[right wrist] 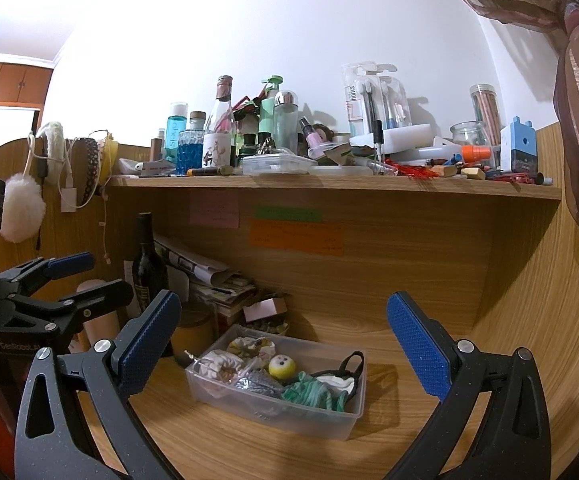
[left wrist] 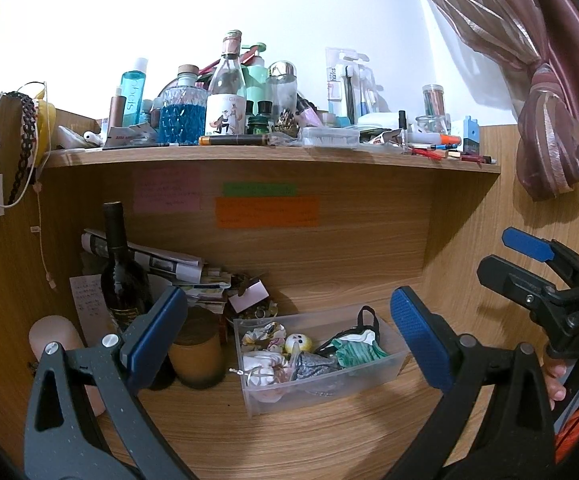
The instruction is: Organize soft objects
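Note:
A clear plastic box point(left wrist: 393, 356) point(right wrist: 273, 412) sits on the wooden desk under the shelf. Soft items lie inside it: a floral scrunchie point(left wrist: 263, 332) point(right wrist: 249, 346), a white scrunchie point(left wrist: 263, 364) point(right wrist: 219, 364), a silver scrunchie point(left wrist: 309, 364) point(right wrist: 257, 382), a yellow plush ball point(left wrist: 298, 343) point(right wrist: 281, 366), a green striped cloth point(left wrist: 355, 352) point(right wrist: 313, 394) and a black-edged white mask point(left wrist: 363, 330) point(right wrist: 345, 376). My left gripper point(left wrist: 289, 336) point(right wrist: 89, 278) hovers open in front of the box, holding nothing. To its right, my right gripper point(right wrist: 283, 340) point(left wrist: 509, 260) is also open and holds nothing.
A dark wine bottle point(left wrist: 119, 268), a brown cylindrical jar point(left wrist: 195, 352) and stacked papers point(left wrist: 193, 276) stand left of the box. The shelf point(left wrist: 273, 152) above is crowded with bottles and pens. A white pom-pom point(right wrist: 21, 208) hangs left; a curtain point(left wrist: 549, 120) hangs right.

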Demonstrator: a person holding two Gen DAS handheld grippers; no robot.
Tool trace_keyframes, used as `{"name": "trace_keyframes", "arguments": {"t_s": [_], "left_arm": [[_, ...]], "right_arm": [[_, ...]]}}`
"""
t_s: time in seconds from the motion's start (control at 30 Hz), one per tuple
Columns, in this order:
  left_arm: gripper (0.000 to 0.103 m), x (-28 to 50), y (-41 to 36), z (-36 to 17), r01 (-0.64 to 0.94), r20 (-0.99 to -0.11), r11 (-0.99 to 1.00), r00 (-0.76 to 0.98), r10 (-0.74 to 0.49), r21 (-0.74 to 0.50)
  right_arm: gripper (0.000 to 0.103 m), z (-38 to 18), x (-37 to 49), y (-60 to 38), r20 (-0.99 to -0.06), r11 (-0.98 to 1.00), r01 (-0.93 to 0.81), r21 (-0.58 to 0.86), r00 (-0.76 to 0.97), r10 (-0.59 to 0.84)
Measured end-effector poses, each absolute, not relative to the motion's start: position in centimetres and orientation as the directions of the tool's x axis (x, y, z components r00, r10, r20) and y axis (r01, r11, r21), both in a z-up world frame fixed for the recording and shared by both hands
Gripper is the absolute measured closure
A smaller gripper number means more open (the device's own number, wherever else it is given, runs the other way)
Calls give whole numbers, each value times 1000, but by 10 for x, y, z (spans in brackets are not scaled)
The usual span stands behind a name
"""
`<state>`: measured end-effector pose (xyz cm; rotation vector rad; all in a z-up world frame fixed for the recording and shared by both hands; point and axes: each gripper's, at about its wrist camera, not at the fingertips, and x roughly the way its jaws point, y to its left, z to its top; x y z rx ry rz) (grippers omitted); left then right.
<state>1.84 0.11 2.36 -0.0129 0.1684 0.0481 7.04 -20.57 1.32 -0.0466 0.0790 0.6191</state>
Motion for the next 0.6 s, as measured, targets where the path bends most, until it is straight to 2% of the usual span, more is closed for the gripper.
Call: {"name": "trace_keyframes", "arguments": {"t_s": [0.6], "left_arm": [[0,21,-1,23,-56,-172,998,984,53,-11]], "right_arm": [[0,10,71,-202,-98,822,-570,-10,818,566]]}}
